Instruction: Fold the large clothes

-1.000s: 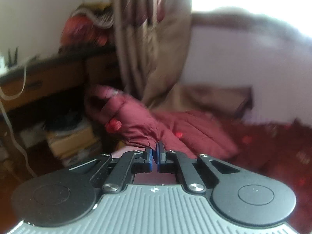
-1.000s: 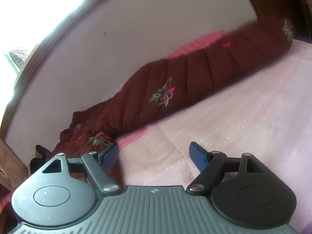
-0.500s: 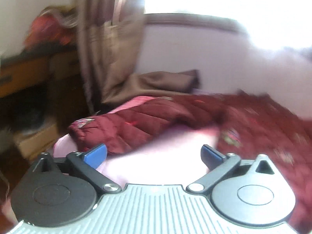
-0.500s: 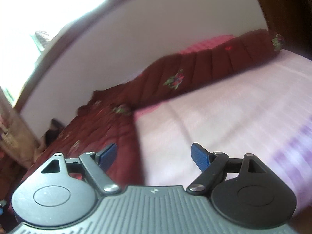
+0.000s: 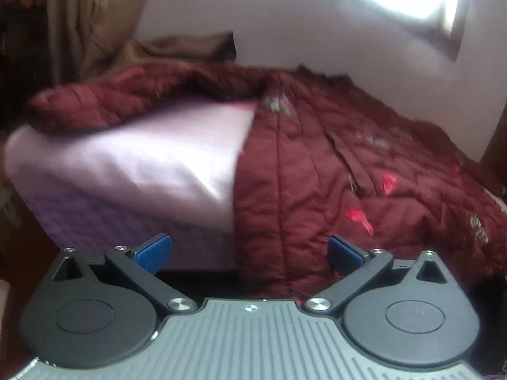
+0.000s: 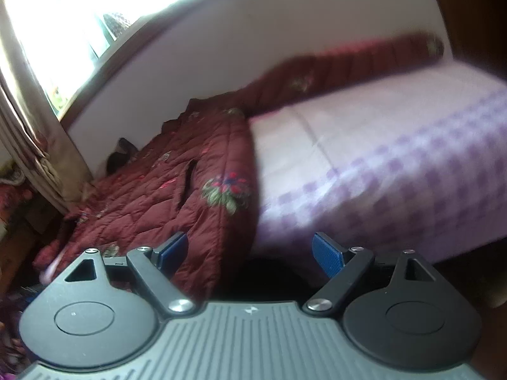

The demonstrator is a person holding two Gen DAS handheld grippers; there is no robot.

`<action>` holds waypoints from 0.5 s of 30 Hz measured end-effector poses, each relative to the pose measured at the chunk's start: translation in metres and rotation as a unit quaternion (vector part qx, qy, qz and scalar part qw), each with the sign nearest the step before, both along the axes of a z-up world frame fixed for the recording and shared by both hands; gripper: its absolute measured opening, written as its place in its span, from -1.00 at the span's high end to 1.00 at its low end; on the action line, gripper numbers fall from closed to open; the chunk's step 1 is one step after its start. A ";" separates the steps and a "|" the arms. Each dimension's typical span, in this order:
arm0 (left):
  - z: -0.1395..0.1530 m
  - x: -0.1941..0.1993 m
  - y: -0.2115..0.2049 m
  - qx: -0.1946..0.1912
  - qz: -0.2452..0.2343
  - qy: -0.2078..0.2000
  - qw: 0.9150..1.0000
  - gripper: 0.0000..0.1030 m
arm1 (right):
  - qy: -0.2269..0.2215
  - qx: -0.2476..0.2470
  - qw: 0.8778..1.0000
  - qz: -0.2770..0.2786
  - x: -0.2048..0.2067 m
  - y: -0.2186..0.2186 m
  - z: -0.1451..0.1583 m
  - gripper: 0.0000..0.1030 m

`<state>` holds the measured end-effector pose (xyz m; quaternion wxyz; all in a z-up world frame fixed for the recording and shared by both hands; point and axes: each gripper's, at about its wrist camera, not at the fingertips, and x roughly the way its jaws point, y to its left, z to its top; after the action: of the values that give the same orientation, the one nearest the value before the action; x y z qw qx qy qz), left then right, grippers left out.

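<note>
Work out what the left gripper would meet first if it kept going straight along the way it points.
Most likely the quilted maroon embroidered jacket hanging over the bed edge: its hem lies between and just ahead of the open left gripper. The checked lilac bedsheet sits beside it; blur leaves depth uncertain.

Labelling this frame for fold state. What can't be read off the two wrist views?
- Left wrist: maroon quilted coat is motion-blurred; its hem hangs behind the left gripper, lower edge hidden.
- Right wrist: coat's far sleeve is smeared.
- Right wrist: dark item by the wall, partly hidden behind the coat, unidentifiable.
- Right gripper: coat edge between open fingers, contact unclear.
</note>
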<state>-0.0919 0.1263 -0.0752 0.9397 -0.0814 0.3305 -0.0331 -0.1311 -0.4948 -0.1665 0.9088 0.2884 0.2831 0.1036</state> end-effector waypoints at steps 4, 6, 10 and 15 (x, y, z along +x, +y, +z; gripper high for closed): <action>-0.008 -0.004 -0.002 -0.043 -0.016 0.003 0.999 -0.57 | -0.005 0.021 1.000 0.009 0.001 0.008 -0.009 -0.67; -0.009 0.002 -0.006 -0.044 -0.034 0.016 0.998 0.11 | -0.005 0.005 1.000 0.021 0.004 0.021 -0.011 -0.22; 0.003 0.007 -0.013 -0.035 -0.029 0.009 0.999 0.56 | 0.010 -0.026 0.999 0.031 0.014 0.041 -0.008 0.71; 0.044 -0.006 -0.013 -0.032 -0.030 -0.022 0.999 0.63 | -0.019 0.002 0.999 0.033 -0.017 0.031 0.026 0.87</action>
<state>-0.0975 0.1138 -0.0311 0.9421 -0.1011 0.3111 -0.0734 -0.1483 -0.4639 -0.1405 0.9097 0.2786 0.2747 0.1391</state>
